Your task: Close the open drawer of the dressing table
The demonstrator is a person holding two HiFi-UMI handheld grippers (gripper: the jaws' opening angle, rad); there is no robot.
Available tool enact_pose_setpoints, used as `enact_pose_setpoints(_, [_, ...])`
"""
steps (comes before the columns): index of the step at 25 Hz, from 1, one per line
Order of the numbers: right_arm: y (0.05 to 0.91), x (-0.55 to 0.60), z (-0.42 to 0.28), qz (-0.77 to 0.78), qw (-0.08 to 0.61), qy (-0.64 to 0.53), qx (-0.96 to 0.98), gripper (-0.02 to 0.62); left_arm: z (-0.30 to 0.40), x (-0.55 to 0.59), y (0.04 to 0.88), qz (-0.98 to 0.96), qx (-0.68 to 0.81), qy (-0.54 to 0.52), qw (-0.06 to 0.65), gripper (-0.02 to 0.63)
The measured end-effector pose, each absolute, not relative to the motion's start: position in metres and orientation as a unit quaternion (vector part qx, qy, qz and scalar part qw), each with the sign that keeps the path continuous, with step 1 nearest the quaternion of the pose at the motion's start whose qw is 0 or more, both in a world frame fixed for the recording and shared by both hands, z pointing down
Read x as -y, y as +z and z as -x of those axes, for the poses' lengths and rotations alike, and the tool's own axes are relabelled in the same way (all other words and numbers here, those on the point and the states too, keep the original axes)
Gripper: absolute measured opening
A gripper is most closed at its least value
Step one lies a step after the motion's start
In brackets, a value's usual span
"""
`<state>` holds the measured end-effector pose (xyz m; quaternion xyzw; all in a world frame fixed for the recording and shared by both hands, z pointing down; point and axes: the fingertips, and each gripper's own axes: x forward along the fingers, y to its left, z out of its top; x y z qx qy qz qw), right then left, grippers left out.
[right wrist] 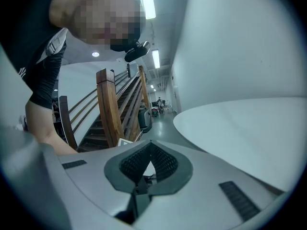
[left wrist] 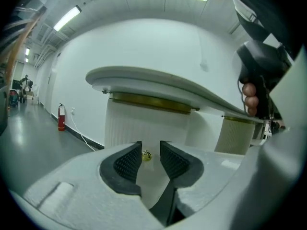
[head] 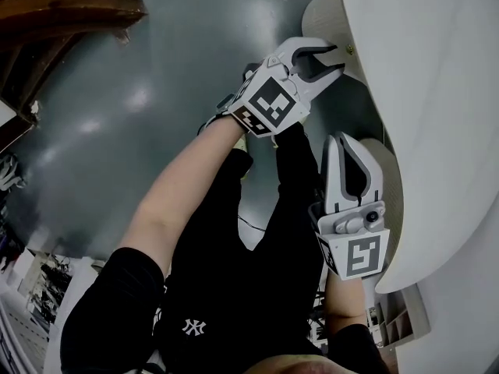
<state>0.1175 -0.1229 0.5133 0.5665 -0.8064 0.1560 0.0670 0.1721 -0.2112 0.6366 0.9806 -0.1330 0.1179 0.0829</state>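
Note:
The white dressing table (head: 437,92) fills the right of the head view. In the left gripper view its top (left wrist: 158,83) overhangs a gold band (left wrist: 151,103) and the ribbed white drawer front (left wrist: 139,126). A small brass knob (left wrist: 146,155) on that front shows in the gap of my left gripper (left wrist: 149,147), beyond the pads and not touched. My left gripper (head: 334,59) is open and points at the table, close to the knob (head: 349,49). My right gripper (head: 343,139) hangs lower beside the table edge. Its pads meet at the tip with nothing between them (right wrist: 150,146).
Grey floor (head: 156,92) lies to the left, with dark wooden furniture (head: 62,6) at the top left. A wooden staircase (right wrist: 108,104) stands behind the right gripper. A second ribbed pedestal (left wrist: 235,135) and a fire extinguisher (left wrist: 61,116) by the wall show in the left gripper view.

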Motion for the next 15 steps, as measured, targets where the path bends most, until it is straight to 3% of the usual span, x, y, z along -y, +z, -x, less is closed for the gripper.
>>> enact_pose_setpoints(15, [0.406, 0.131, -0.081, -0.580, 0.038, 0.132, 0.803, 0.015, -0.088, 0.183, 0.495, -0.975, 0.170, 0.110, 0.090, 0.052])
